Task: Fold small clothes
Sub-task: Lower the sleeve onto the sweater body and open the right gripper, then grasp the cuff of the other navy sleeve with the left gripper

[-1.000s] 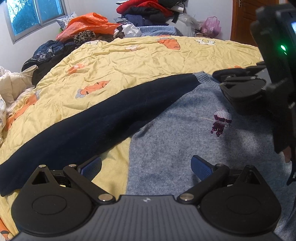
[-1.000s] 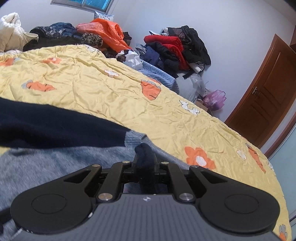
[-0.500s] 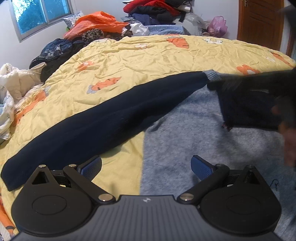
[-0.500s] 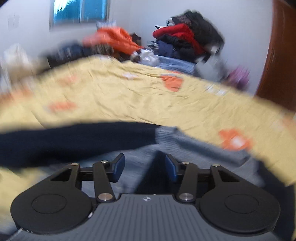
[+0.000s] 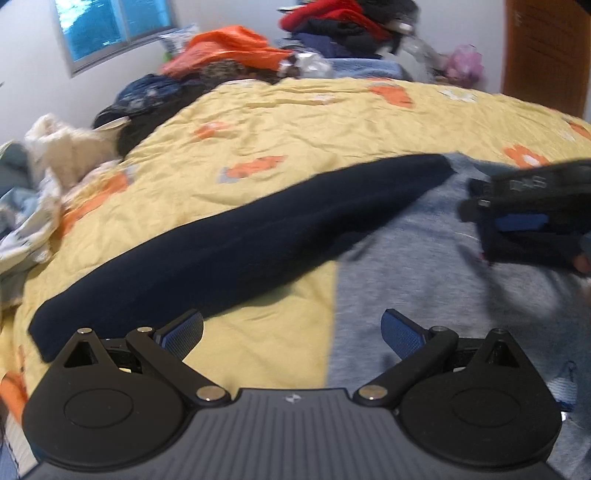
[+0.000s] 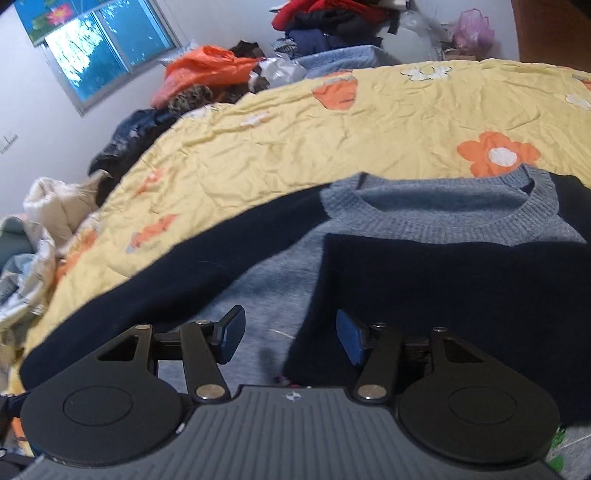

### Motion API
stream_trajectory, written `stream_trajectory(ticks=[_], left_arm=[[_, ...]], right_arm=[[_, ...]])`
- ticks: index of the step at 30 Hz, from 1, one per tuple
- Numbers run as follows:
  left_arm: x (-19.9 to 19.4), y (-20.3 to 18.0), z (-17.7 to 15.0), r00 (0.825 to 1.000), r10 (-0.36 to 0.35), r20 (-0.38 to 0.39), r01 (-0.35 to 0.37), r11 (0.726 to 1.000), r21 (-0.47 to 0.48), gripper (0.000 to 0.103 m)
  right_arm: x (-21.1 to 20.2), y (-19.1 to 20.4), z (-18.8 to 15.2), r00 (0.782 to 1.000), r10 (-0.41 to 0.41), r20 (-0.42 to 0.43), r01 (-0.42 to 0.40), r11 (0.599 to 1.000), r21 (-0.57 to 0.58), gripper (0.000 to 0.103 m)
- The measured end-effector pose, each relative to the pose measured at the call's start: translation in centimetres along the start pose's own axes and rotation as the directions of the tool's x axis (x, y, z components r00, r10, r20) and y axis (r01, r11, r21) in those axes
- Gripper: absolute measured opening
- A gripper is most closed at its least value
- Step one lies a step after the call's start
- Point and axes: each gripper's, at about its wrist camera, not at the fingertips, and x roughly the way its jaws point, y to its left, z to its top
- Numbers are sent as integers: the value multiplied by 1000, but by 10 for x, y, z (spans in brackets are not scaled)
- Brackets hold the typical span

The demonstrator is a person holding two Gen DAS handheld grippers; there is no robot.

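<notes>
**Q:** Where's the garment?

**A:** I see the grey sweater (image 6: 436, 206) lying flat on the yellow quilt (image 6: 295, 147), round neckline toward the far side of the bed. One navy sleeve (image 5: 229, 251) is stretched straight out across the quilt. The other navy sleeve (image 6: 461, 295) is folded in over the chest, lying just below the collar.

**Q:** Right tool?

**A:** My right gripper (image 6: 290, 336) hangs over the sweater at the cuff end of the folded sleeve. Its jaws are opening, roughly half apart. Nothing is pinched between the pads; the cloth lies below them.

**Q:** Left tool?

**A:** My left gripper (image 5: 291, 332) has its jaws spread wide and holds nothing. It hovers over the sweater's side edge, where grey knit meets quilt, near the outstretched sleeve. In this view the right gripper appears at the right edge, blurred.

**Q:** Surroundings?

**A:** Heaped clothes (image 6: 332, 18) by the far wall, window (image 6: 107, 51) at upper left.
</notes>
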Motion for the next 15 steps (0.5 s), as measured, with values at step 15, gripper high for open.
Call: stream_trajectory(ticks=[15], left_arm=[[30,205,-61,996,-84,30,74,600,-796,103]], right_arm=[[-44,32,-11,996,49,79,-36,986,-160,77]])
